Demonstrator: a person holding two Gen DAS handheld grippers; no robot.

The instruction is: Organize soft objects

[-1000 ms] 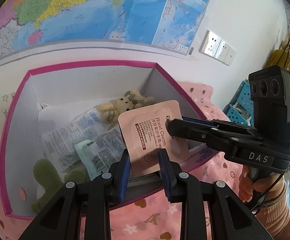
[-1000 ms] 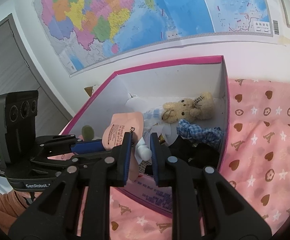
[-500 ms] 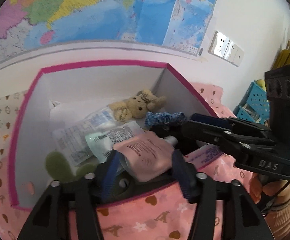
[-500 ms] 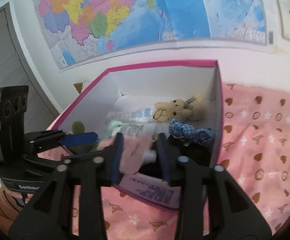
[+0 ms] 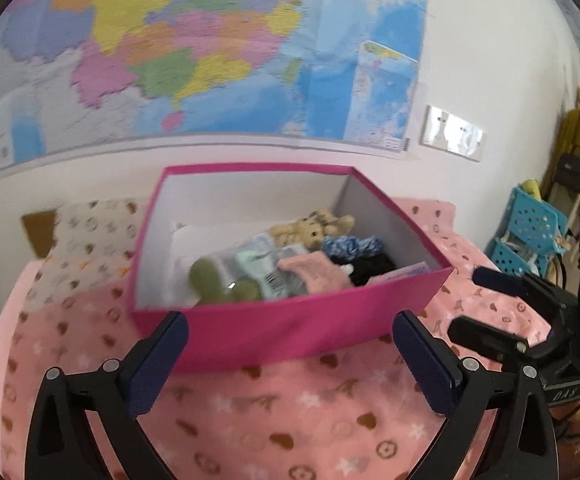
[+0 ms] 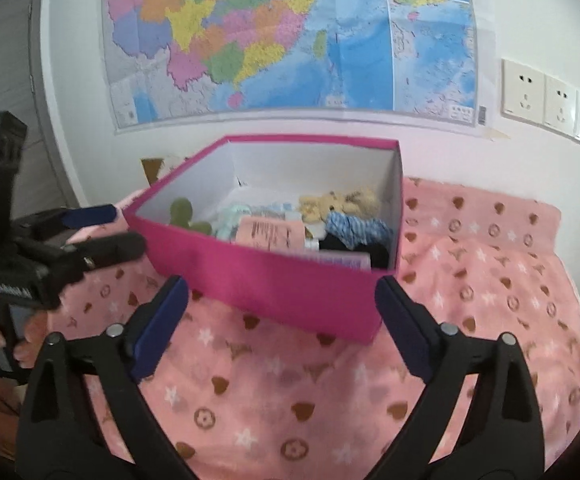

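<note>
pink box [image 6: 290, 280] open-topped, walls ringing crowded contents

Bright, even daylight, soft shadows only. Left view motion-blurred, worst on the wall map [image 5: 194, 60] above the pink box [image 5: 282, 328]; right view sharper. Fisheye bends edges, dark corners.

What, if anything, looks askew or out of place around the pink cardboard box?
Little stands out. The pink cardboard box sits skewed, corner-first to both cameras, on the pink patterned blanket. Inside, the pink hand cream sachet lies loosely atop the other packets rather than flat. Nothing has spilled onto the blanket.
</note>
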